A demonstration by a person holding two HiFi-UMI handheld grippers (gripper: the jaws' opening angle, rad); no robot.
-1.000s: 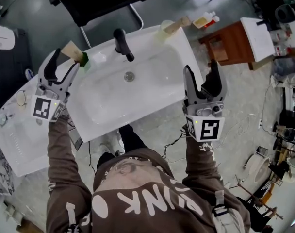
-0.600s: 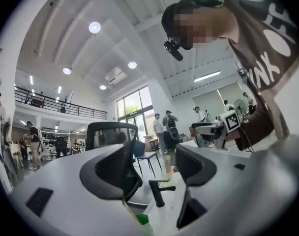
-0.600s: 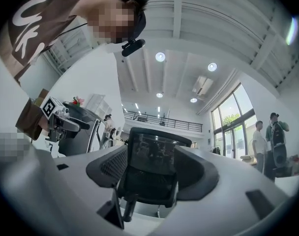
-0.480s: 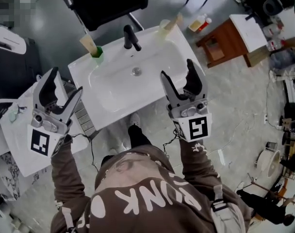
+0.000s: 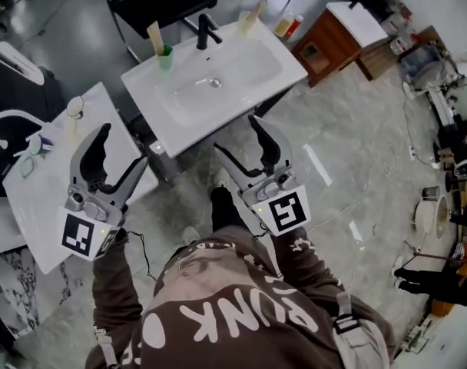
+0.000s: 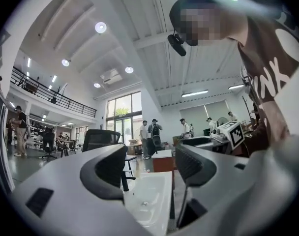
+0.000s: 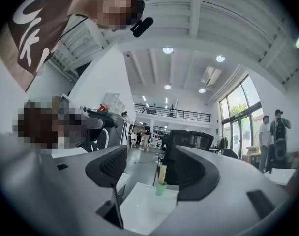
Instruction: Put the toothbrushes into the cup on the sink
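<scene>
Clearly both hand-held grippers hang in the air, well apart from the white rectangular ceramic sink (image 5: 249, 68), which lies at twelve o'clock ahead of the person. The left gripper (image 5: 120, 151) has its jaws spread wide with nothing between them; its own view shows only the distant sink (image 6: 157, 191) through the gap. The right gripper (image 5: 237, 138) has jaws that are opening, very wide by now, and they too touch nothing.

At the sink's ten o'clock corner stands the small green plastic cup (image 5: 165, 57), with a flat beige stick (image 5: 154, 35) upright in it. A pale second cup (image 5: 245, 23) holding a similar stick stands at the one o'clock corner, with the black tap (image 5: 205, 31) between them.

The right gripper view frames the green cup (image 7: 161, 187) far off between its jaws. The left gripper view does not show that cup, but takes in a black office chair (image 6: 103, 139) and people (image 6: 149, 136) standing by tall windows. Only the head view shows the brown wooden cabinet (image 5: 329, 44) at two o'clock.
</scene>
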